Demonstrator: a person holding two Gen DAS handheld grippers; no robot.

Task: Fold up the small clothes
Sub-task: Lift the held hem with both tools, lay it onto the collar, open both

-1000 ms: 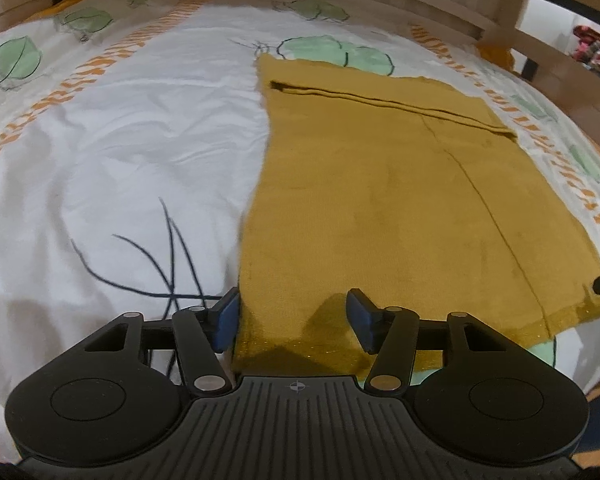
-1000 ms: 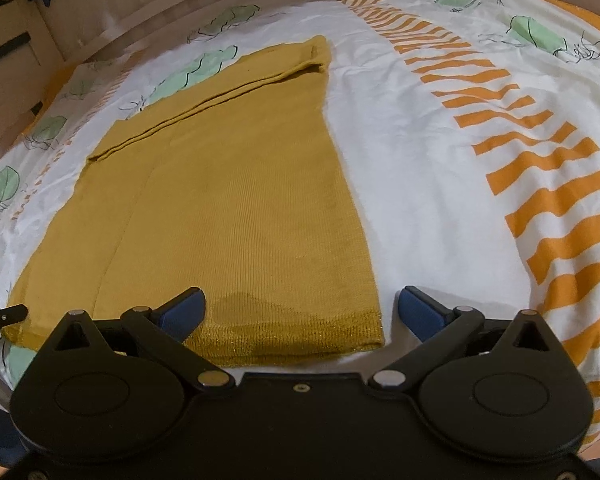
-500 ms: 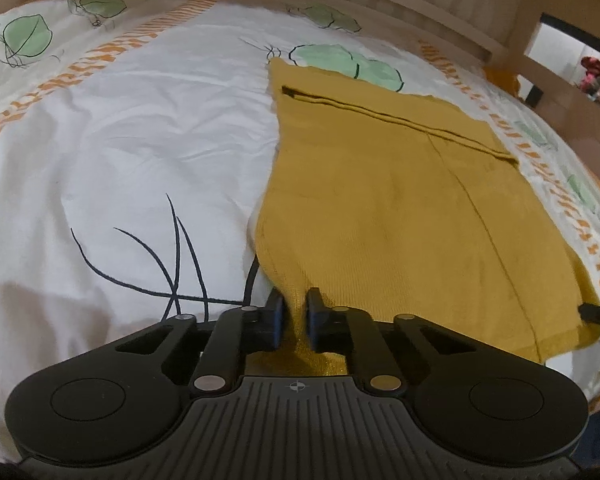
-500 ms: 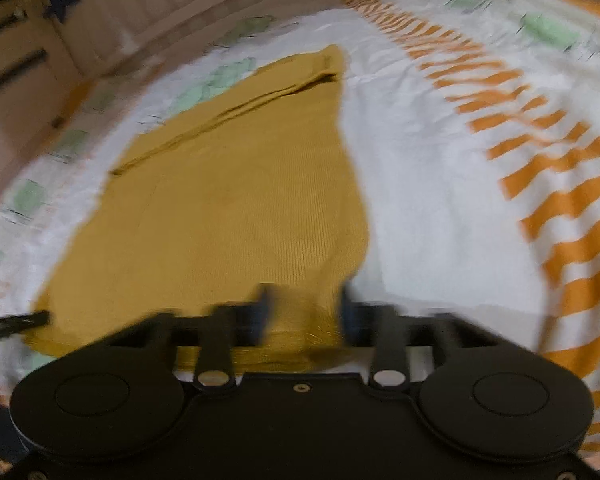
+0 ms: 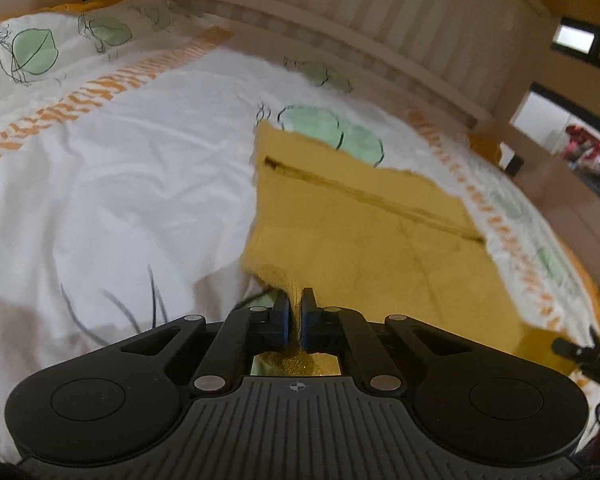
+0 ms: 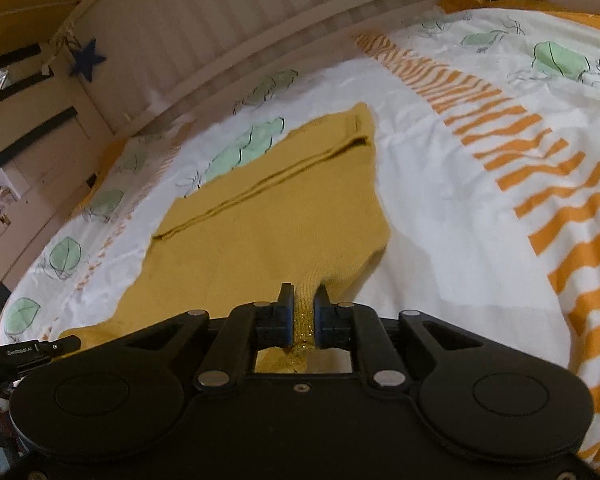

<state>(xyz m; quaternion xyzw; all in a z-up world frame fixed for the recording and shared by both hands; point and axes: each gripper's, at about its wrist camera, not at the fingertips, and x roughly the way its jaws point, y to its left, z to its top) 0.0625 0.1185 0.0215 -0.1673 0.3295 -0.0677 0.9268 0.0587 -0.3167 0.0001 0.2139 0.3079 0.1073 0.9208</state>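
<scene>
Left gripper (image 5: 295, 305) and right gripper (image 6: 304, 304) each pinch a near corner of the garment (image 6: 284, 220), raised off the bedsheet (image 5: 120, 184)

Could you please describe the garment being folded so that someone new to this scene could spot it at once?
Look at the bed covered by a white sheet printed with green leaves and orange stripes. On it lies the mustard-yellow knit garment, its near hem pinched by the left gripper and the right gripper. It is the only plain-coloured cloth there.
</scene>
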